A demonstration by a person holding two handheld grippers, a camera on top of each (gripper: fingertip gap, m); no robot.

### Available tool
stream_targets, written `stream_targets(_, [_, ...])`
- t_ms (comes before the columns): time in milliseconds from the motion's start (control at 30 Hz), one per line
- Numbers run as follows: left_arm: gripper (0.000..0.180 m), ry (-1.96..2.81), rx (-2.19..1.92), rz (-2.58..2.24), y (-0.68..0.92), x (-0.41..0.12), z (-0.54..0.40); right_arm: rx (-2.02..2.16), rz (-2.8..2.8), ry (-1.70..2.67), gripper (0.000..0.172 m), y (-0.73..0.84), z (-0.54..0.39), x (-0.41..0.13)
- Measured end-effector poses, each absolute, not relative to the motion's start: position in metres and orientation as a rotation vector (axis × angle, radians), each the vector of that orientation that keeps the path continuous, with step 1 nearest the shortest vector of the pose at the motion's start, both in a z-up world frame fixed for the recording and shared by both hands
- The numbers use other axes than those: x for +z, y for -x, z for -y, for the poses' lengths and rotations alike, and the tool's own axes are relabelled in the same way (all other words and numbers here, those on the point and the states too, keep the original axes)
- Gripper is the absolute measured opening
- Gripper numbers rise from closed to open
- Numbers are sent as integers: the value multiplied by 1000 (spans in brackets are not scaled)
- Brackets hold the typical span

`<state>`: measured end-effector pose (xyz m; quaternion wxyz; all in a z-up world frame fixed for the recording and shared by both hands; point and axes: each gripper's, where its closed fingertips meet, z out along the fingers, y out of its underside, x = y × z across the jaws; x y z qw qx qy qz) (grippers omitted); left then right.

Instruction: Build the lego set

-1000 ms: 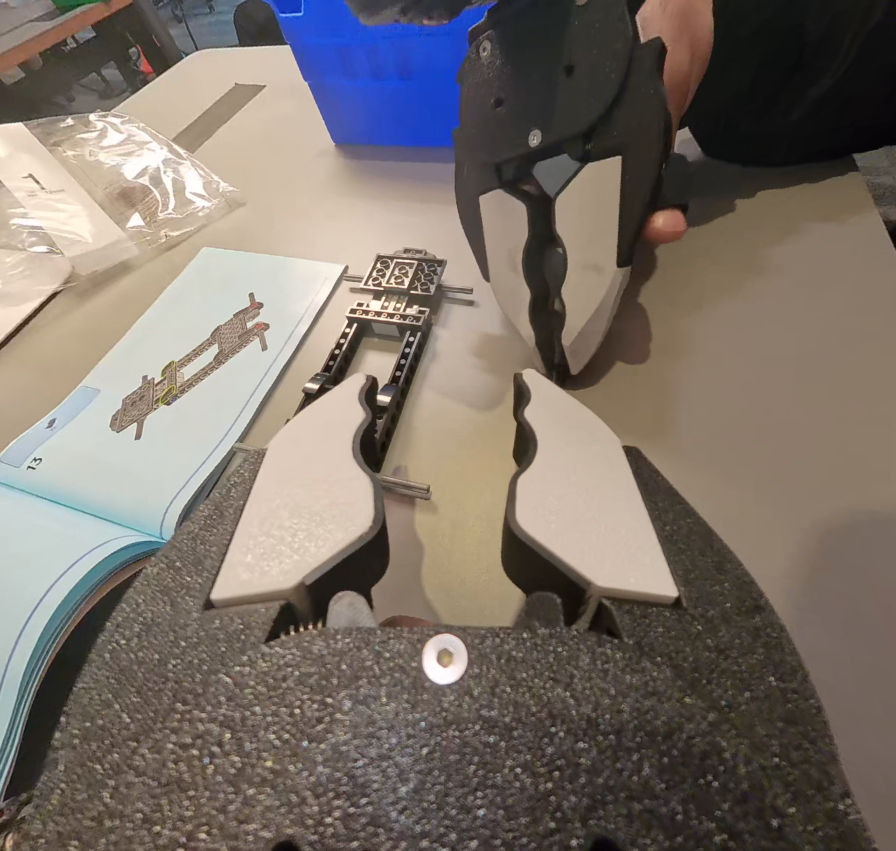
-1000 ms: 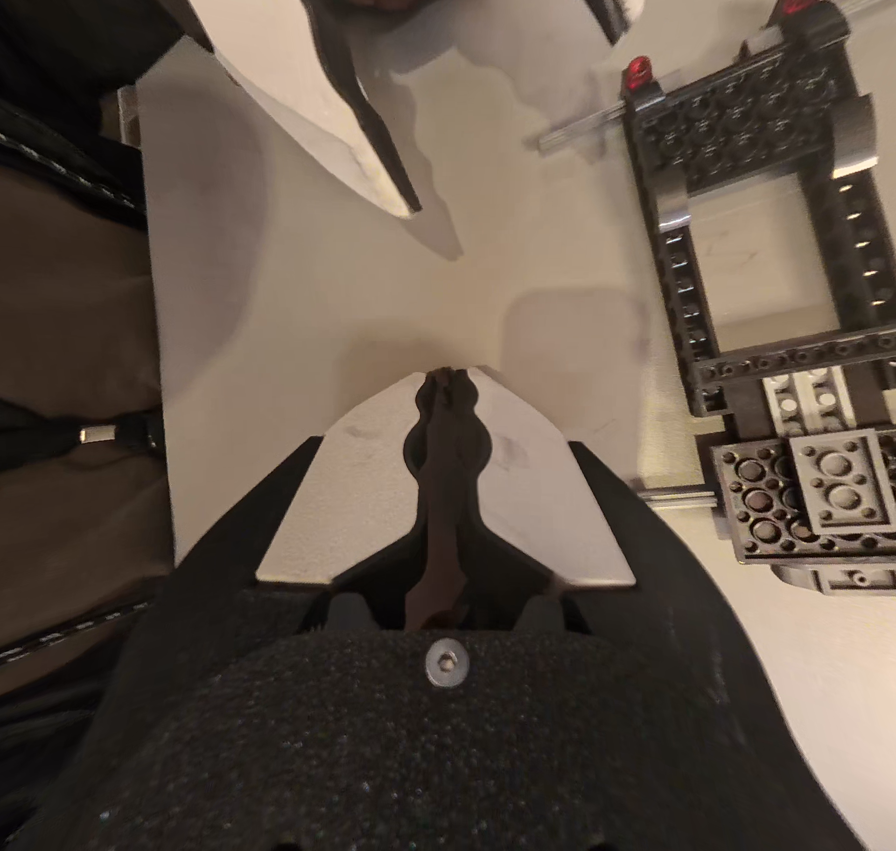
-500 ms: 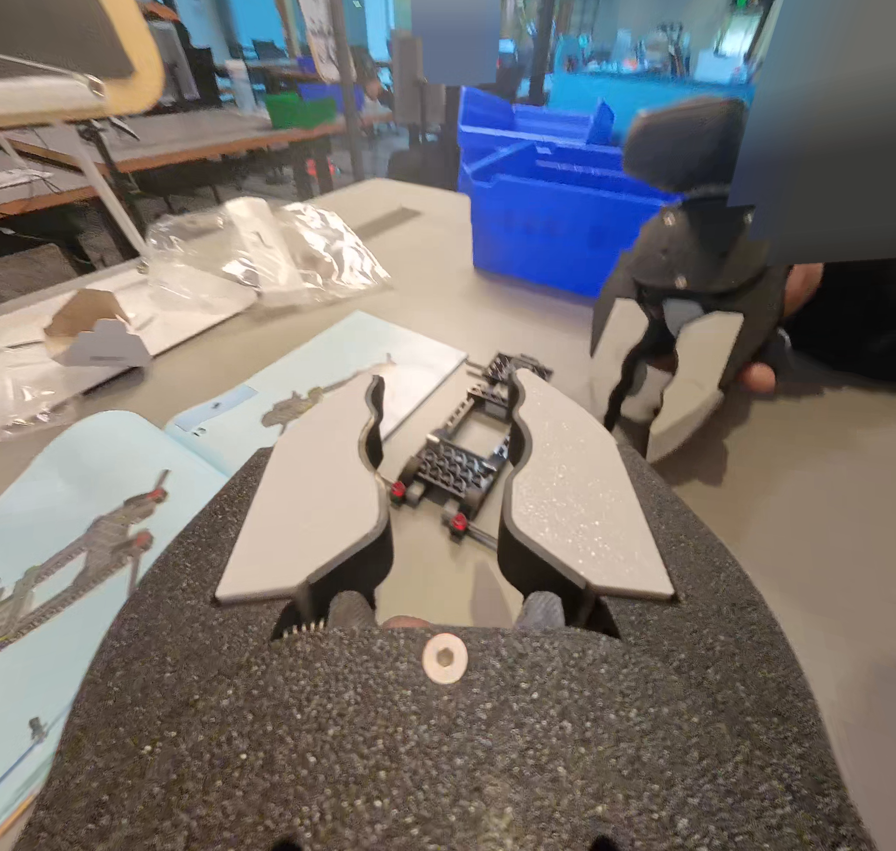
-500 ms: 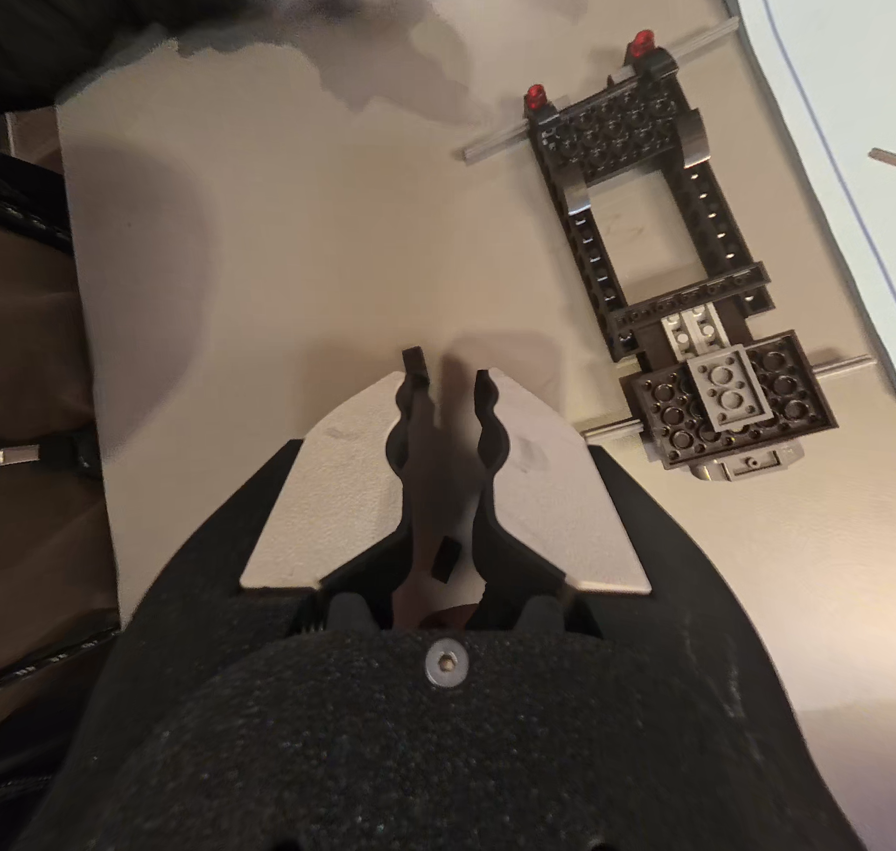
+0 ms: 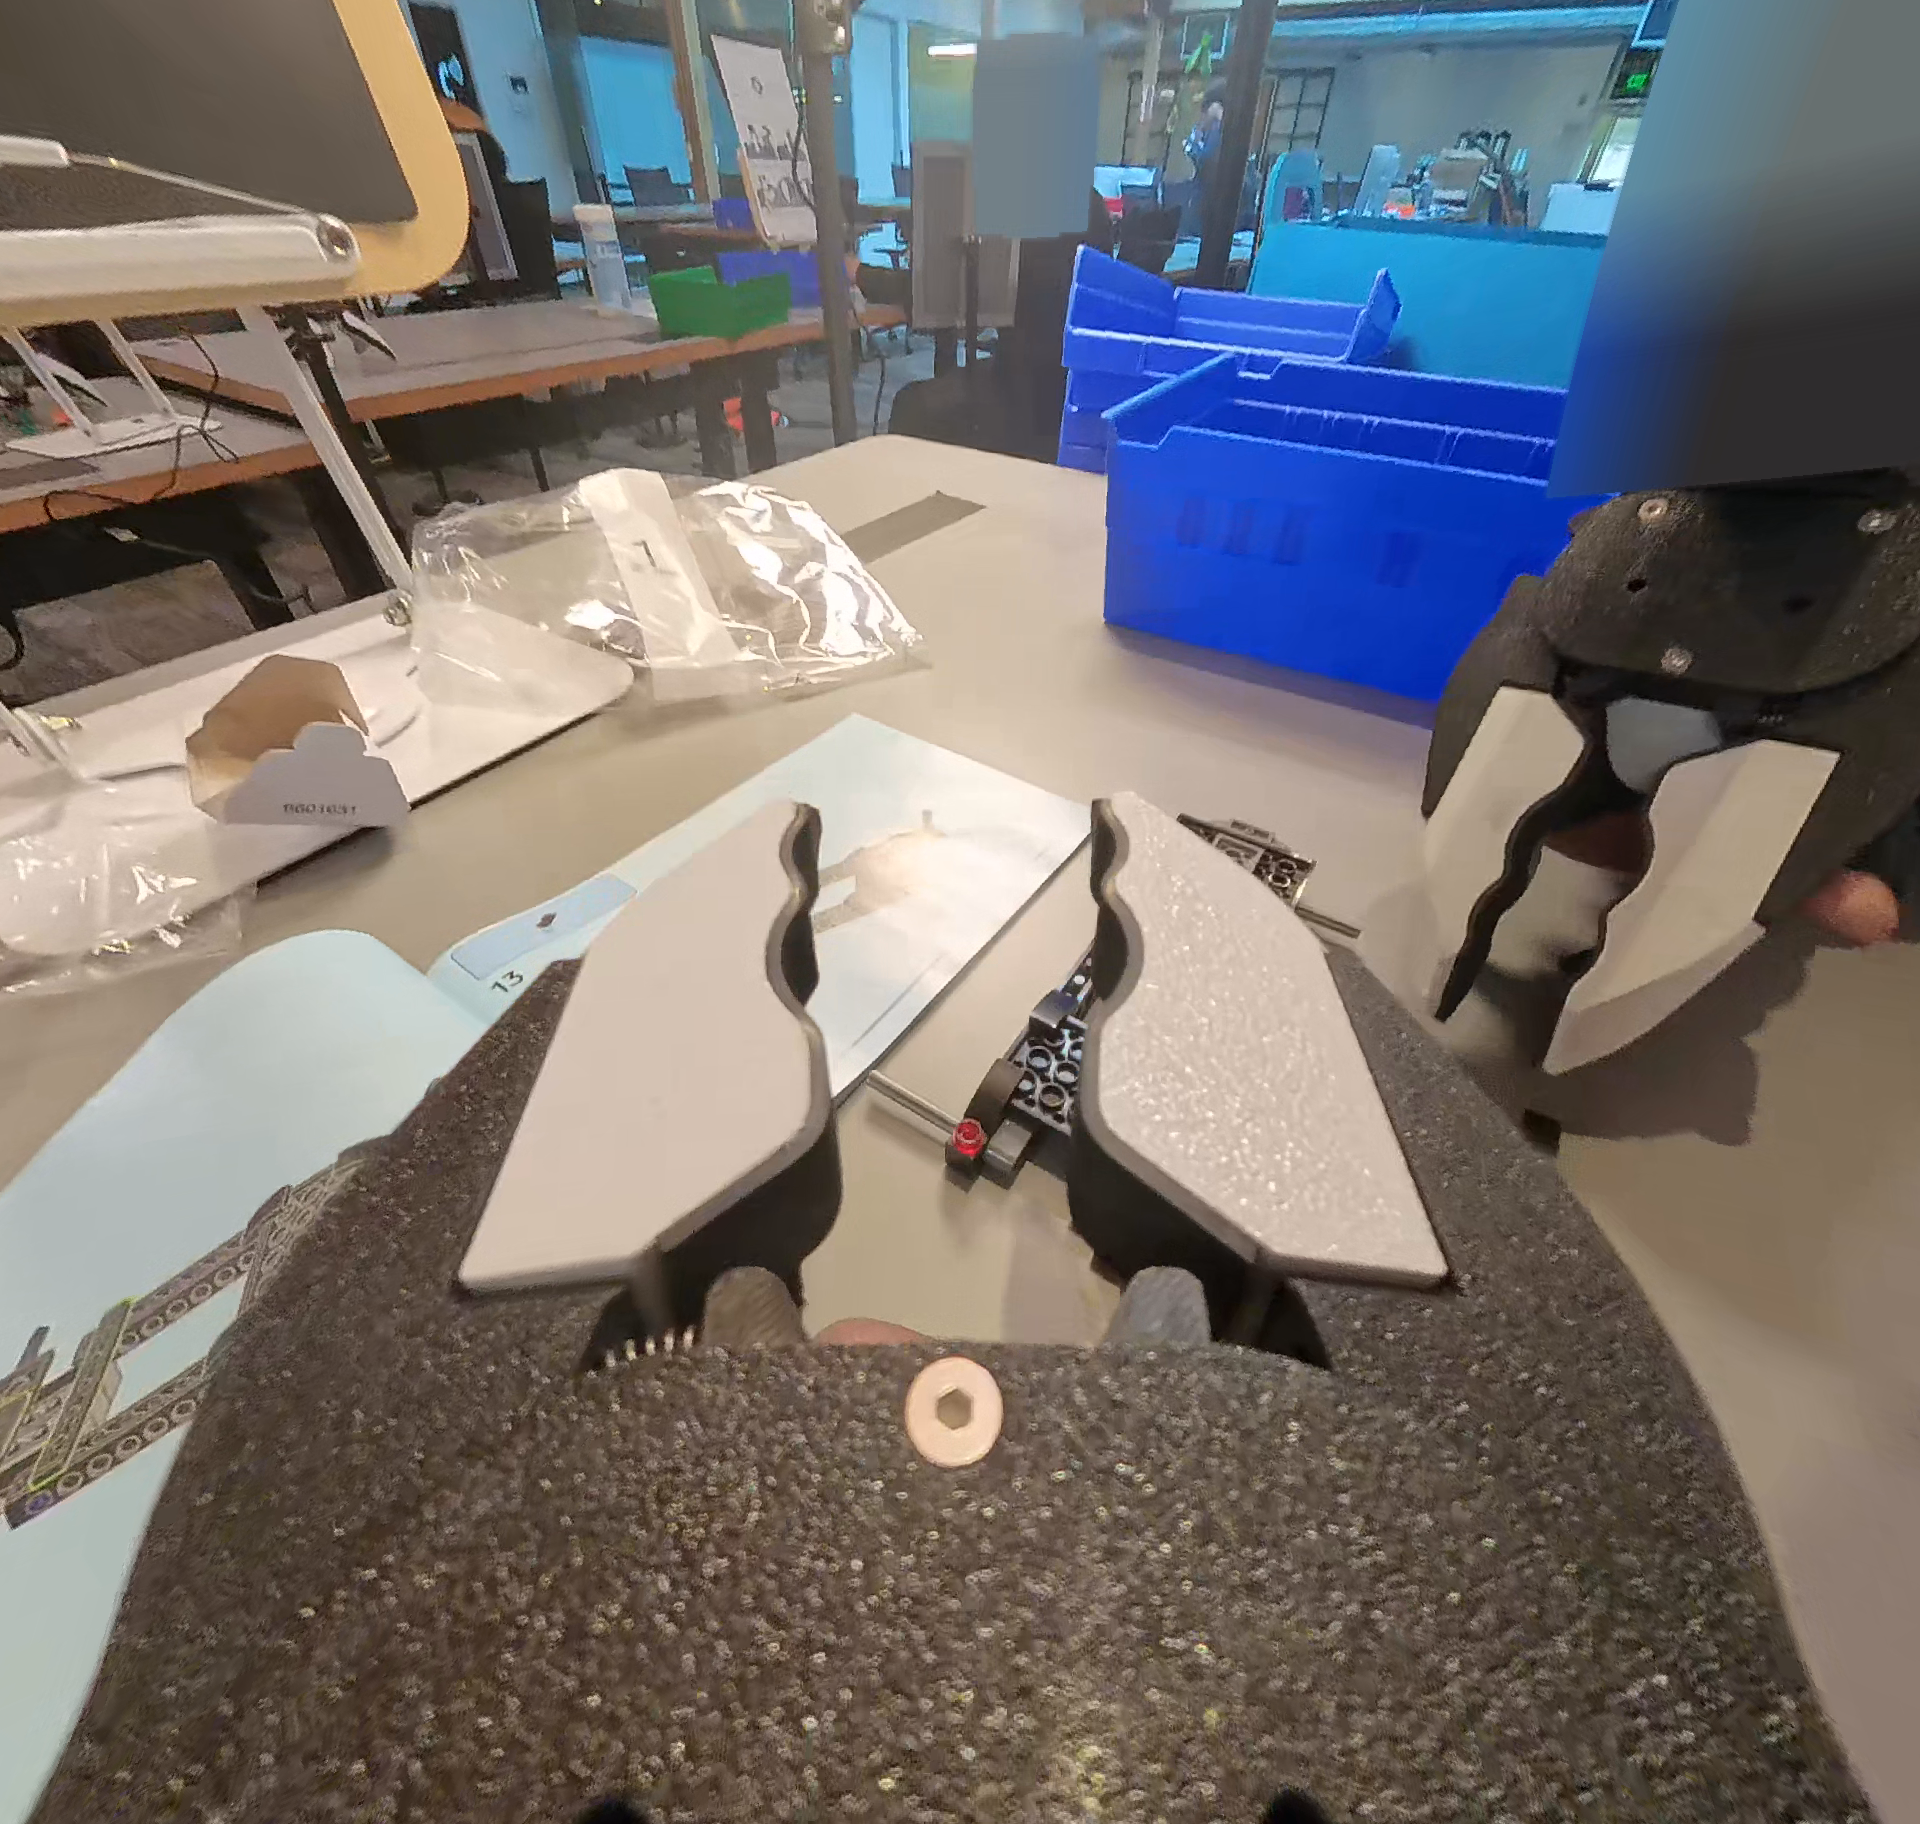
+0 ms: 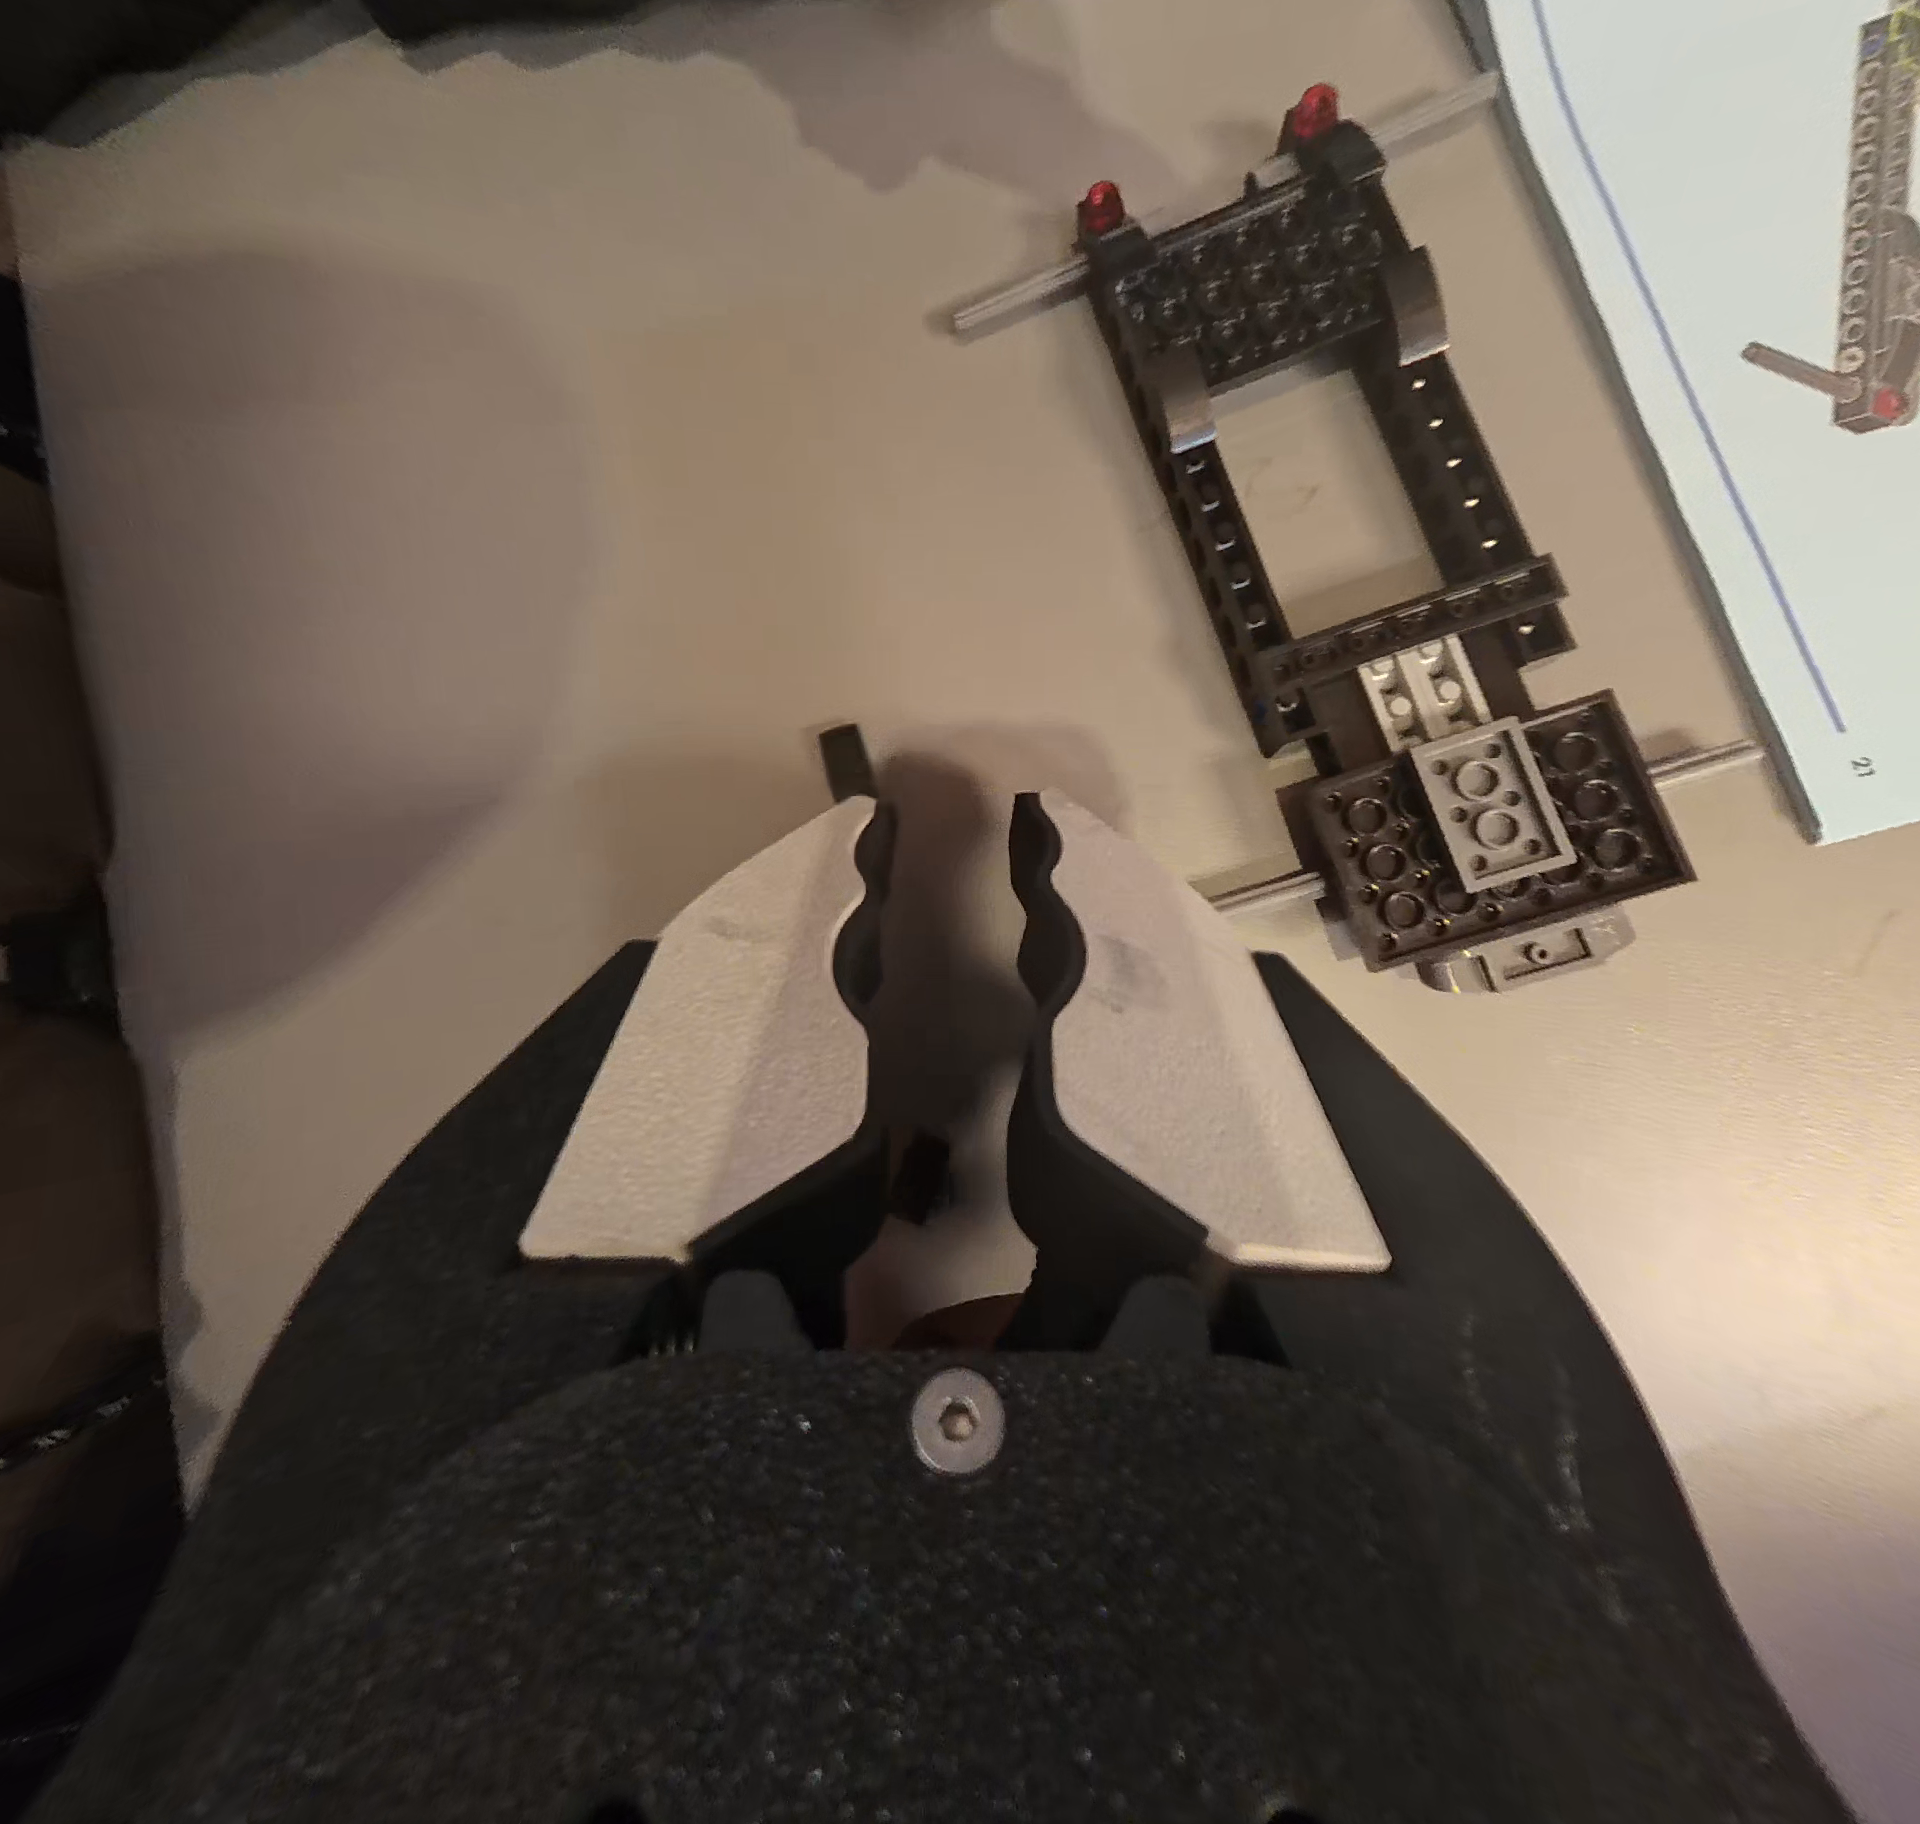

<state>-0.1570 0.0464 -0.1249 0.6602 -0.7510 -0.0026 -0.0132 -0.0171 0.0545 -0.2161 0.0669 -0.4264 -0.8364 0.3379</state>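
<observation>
Brick chassis (image 6: 1382,569) on table (image 6: 520,424), booklet (image 6: 1662,216) beside; small black piece (image 6: 844,751) near right gripper (image 6: 951,818); both jaws released, bare.

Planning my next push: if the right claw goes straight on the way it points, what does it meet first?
Probably the bare tabletop. The open, empty right claw points down at it; a small black piece lies just off its left fingertip, apparently outside the line, though depth is unclear.

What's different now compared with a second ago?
The right gripper, shut with its tips low on the table a second ago, has opened and lifted; nothing is between its fingers. A small black piece now lies at its tips. The left gripper tilted up, open and empty throughout. The brick chassis stayed put.
</observation>
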Motion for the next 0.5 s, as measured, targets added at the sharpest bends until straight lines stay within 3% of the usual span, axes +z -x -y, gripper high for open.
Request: stream_targets(500, [48,1843,-130,-229,106,-144,-34,974,2501,1316,18,18,-66,-224])
